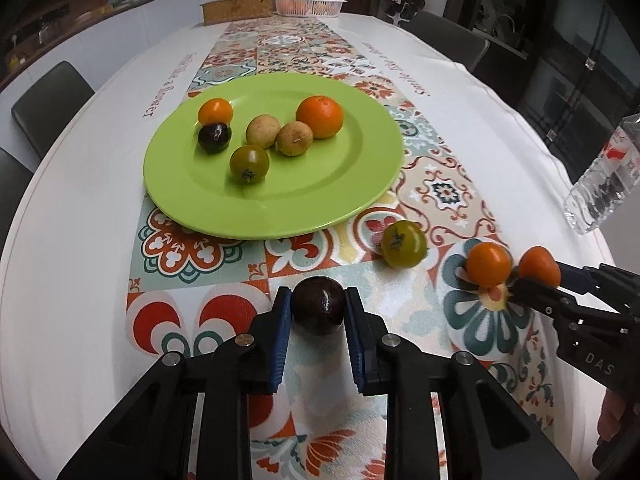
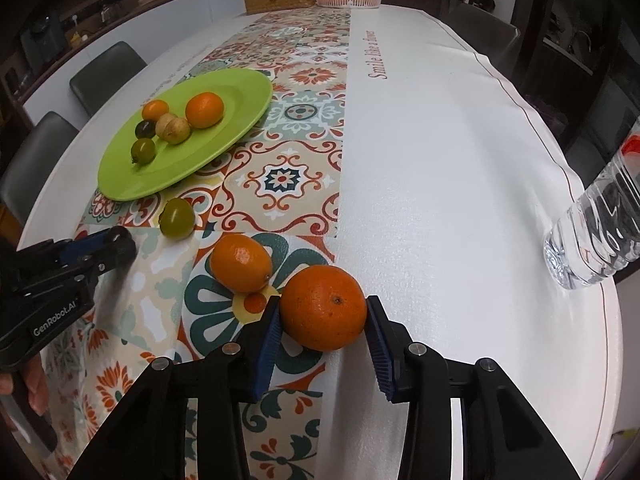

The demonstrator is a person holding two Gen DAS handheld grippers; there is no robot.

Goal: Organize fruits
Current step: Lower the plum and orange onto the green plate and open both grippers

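A green plate [image 1: 320, 200] [image 2: 240, 92] holds several small fruits: two oranges, two tan ones, a dark plum and a green one. My left gripper [image 1: 319, 310] is shut on a dark plum [image 1: 319, 310] just above the tablecloth, near the plate's front. My right gripper [image 2: 323, 312] is shut on a large orange [image 2: 323, 307], which also shows in the left wrist view [image 1: 540, 265]. A smaller orange [image 2: 241, 262] [image 1: 489, 263] lies just left of it on the cloth. A green fruit [image 2: 177, 217] [image 1: 403, 243] lies loose between plate and grippers.
A clear water bottle [image 2: 600, 220] [image 1: 604, 176] stands near the table's right edge. A wicker box [image 1: 238, 8] and a white basket [image 1: 310, 4] sit at the far end. Grey chairs [image 1: 52, 100] line the table's left side.
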